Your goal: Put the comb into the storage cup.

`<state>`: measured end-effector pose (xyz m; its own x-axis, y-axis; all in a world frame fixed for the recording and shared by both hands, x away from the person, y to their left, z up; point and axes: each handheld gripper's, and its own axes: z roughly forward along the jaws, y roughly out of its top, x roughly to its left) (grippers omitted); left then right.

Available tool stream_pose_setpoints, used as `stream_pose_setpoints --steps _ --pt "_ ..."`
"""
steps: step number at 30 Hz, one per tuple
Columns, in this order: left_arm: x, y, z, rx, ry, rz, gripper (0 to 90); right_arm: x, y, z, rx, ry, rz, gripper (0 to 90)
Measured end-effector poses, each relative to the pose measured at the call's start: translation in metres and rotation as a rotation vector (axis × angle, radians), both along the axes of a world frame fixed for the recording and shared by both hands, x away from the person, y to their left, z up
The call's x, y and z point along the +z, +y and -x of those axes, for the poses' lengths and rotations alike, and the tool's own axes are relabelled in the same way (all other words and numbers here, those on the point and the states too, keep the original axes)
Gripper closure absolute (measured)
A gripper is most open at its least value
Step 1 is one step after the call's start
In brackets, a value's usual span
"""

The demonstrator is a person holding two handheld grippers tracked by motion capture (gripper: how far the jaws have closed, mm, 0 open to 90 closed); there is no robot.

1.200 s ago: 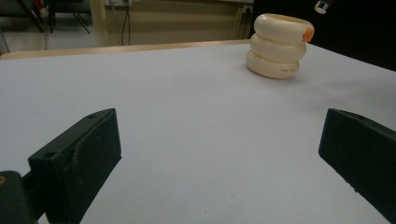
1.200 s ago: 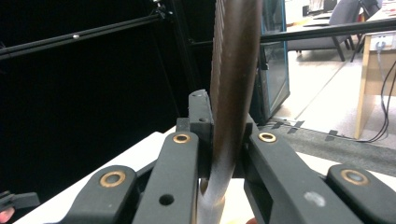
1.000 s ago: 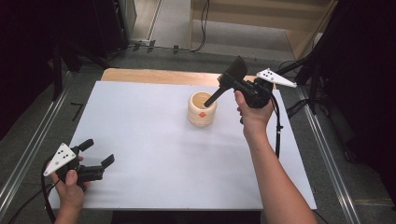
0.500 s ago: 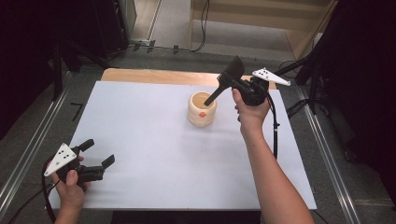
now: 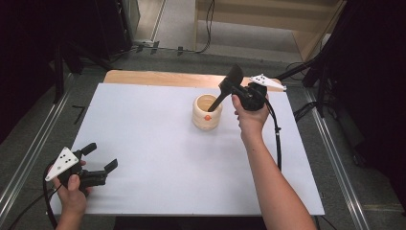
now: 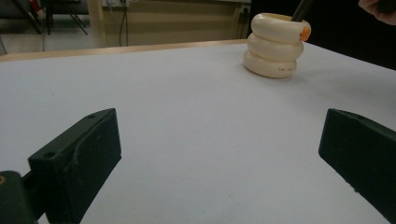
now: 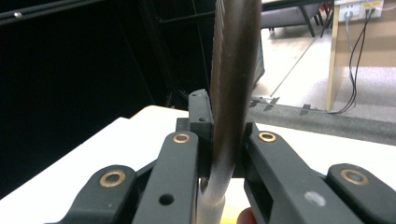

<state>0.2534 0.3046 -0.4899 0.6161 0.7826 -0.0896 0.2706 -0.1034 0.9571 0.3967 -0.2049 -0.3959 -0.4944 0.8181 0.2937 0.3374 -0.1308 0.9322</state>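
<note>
A cream ribbed cup (image 5: 207, 112) with an orange dot stands on the white table top (image 5: 158, 158), right of centre and toward the back. My right gripper (image 5: 231, 89) hovers just right of the cup, shut on a black spatula (image 5: 225, 91). The spatula's blade points up and back, and its handle slants down into the cup's mouth. In the right gripper view the jaws (image 7: 227, 135) clamp the spatula (image 7: 231, 70) edge-on. My left gripper (image 5: 102, 156) rests open and holds nothing at the front left corner. In the left gripper view the cup (image 6: 274, 46) stands far beyond the open gripper (image 6: 219, 144).
A wooden strip (image 5: 158, 76) runs along the table's far edge. Metal rails (image 5: 28, 158) flank both sides. The right gripper's cable (image 5: 277, 139) trails beside the forearm. Dark stands and floor cables lie behind the table.
The right gripper and spatula have shifted slightly left and down, with the handle staying in the cup. The left gripper has not moved.
</note>
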Motion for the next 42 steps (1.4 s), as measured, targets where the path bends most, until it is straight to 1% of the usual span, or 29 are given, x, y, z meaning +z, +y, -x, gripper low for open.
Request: stream_pose_setpoints --steps 4,8,12,13,15,21,24,28,36,42 --pt "0.0 0.0 0.0 0.0 -0.001 0.0 0.0 -0.009 0.002 -0.002 -0.004 0.02 0.005 83.6" --pt "0.0 0.0 0.0 -0.001 -0.001 0.0 0.0 -0.014 0.004 -0.004 -0.009 0.028 -0.001 83.6" --pt "0.0 0.0 0.0 -0.001 -0.003 0.0 0.0 -0.023 0.008 -0.006 -0.01 0.05 0.001 83.6" --pt "0.0 0.0 0.0 -0.001 -0.003 0.0 0.0 -0.023 0.008 -0.006 -0.01 0.05 0.001 83.6" --pt "0.0 0.0 0.0 -0.001 -0.003 0.001 0.0 -0.029 0.01 -0.007 -0.011 0.063 -0.006 83.6" --pt "0.0 0.0 0.0 -0.003 -0.004 0.003 0.0 -0.038 0.014 -0.01 -0.009 0.083 -0.013 83.6" --pt "0.0 0.0 0.0 -0.002 -0.004 0.002 0.0 -0.042 0.016 -0.01 -0.007 0.089 -0.027 83.6" --pt "0.0 0.0 0.0 -0.003 -0.004 0.0 0.0 -0.047 0.019 -0.011 -0.006 0.1 -0.033 83.6" --pt "0.0 0.0 0.0 -0.002 -0.005 0.0 0.0 -0.055 0.02 -0.013 -0.007 0.116 -0.088 83.6" --pt "0.0 0.0 0.0 -0.003 -0.006 -0.002 0.0 -0.058 0.02 -0.015 -0.007 0.121 -0.114 83.6"
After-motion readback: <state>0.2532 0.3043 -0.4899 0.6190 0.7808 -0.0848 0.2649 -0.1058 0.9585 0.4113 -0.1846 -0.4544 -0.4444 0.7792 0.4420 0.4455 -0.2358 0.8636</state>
